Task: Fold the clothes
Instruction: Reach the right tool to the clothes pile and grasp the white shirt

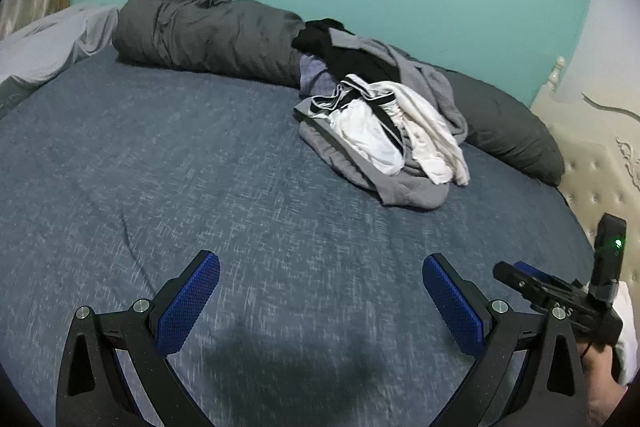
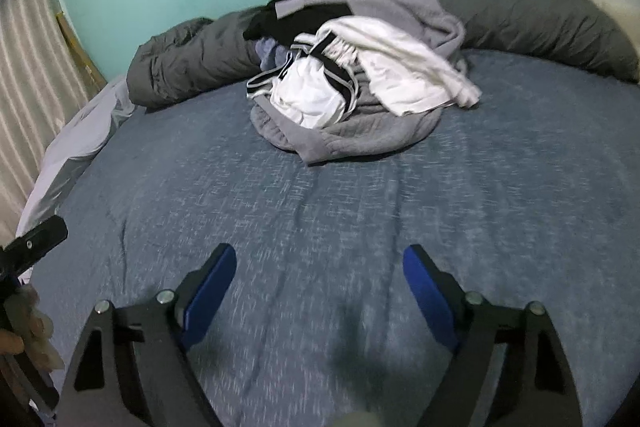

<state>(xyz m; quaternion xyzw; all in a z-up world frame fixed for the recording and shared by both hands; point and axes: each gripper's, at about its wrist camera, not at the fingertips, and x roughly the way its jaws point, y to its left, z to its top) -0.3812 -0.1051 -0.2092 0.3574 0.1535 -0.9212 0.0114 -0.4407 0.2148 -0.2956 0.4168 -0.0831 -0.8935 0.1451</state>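
A heap of clothes (image 1: 380, 123) lies toward the far side of the bed (image 1: 200, 167): grey garments underneath, white pieces with black-and-white trim on top, a black item behind. From the right wrist camera the same clothes heap (image 2: 352, 95) sits ahead and slightly right. My left gripper (image 1: 320, 267) hovers open over bare blue sheet, well short of the heap, nothing between its blue pads. My right gripper (image 2: 320, 259) is likewise open and empty above the bed sheet (image 2: 360, 211). The right gripper's body, held by a hand, shows at the left view's lower right edge.
A rolled dark grey duvet (image 1: 200, 35) runs along the teal wall behind the heap. A pale pillow (image 1: 48, 43) lies at the far left by a curtain. A cream padded headboard (image 1: 600, 179) bounds the bed on the right.
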